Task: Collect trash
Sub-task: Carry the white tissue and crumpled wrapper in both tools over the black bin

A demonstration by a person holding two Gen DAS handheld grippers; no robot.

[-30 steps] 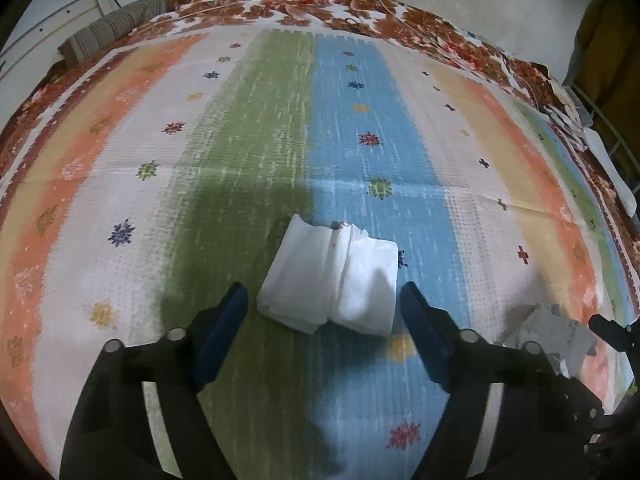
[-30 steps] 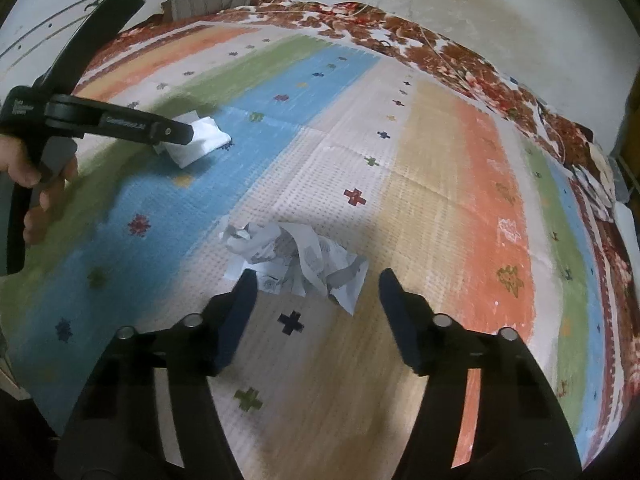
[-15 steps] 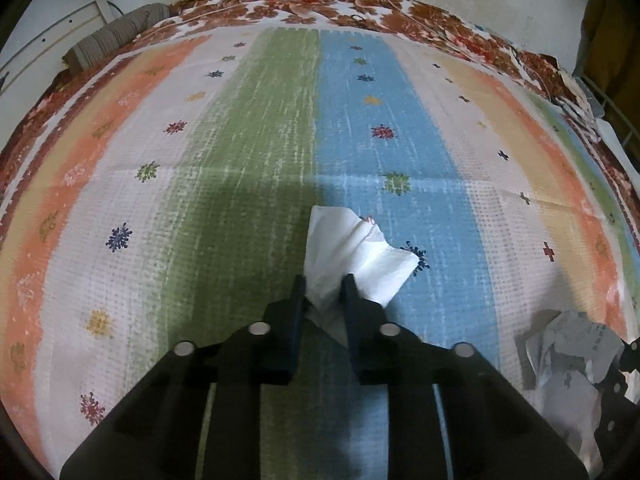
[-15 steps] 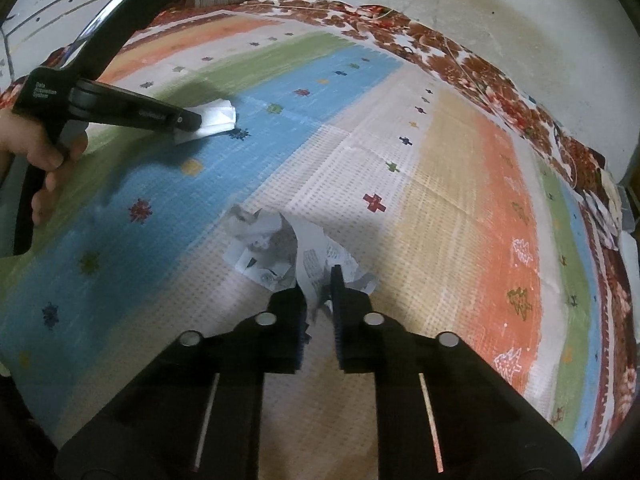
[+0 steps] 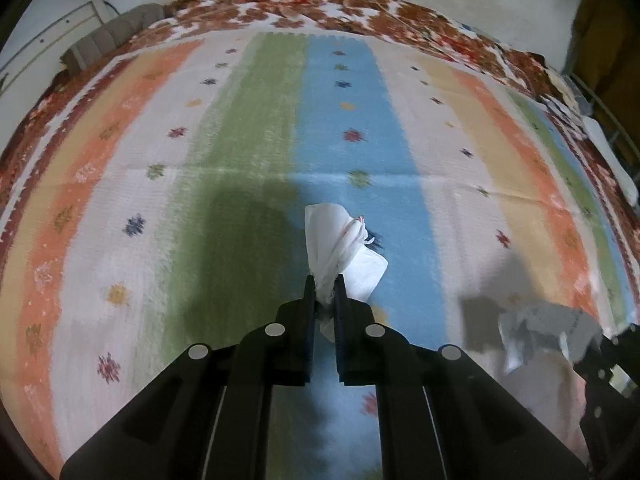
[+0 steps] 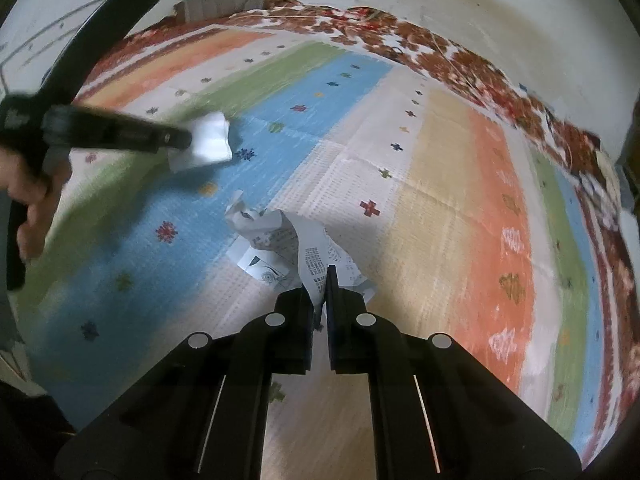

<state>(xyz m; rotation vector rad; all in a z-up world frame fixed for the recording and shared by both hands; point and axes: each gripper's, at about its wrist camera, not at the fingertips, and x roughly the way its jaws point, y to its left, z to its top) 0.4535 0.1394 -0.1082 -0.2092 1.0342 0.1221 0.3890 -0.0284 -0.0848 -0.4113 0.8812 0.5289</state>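
A white tissue (image 5: 332, 236) sticks up from my left gripper (image 5: 325, 280), whose jaws are closing on its bunched lower end; it hangs lifted off the striped blanket. In the right wrist view the same tissue (image 6: 212, 140) shows at the tip of the left gripper (image 6: 188, 140), held by a person's hand (image 6: 32, 196). My right gripper (image 6: 320, 272) is shut on a fold of a crumpled printed paper (image 6: 280, 244), the rest of which spreads out over the blanket. That paper (image 5: 536, 328) also appears at the lower right of the left wrist view.
A striped blanket (image 5: 240, 160) with small flower marks covers the bed, over a red floral sheet (image 5: 360, 8). A rolled brown pillow (image 5: 112, 36) lies at the far left corner. Cloth and papers (image 5: 576, 108) are piled at the right edge. A pale wall (image 6: 480, 8) stands behind.
Both grippers went from wide open to shut, the left on the tissue, the right on the crumpled paper. Both have risen a little, and the tissue is now bunched and lifted.
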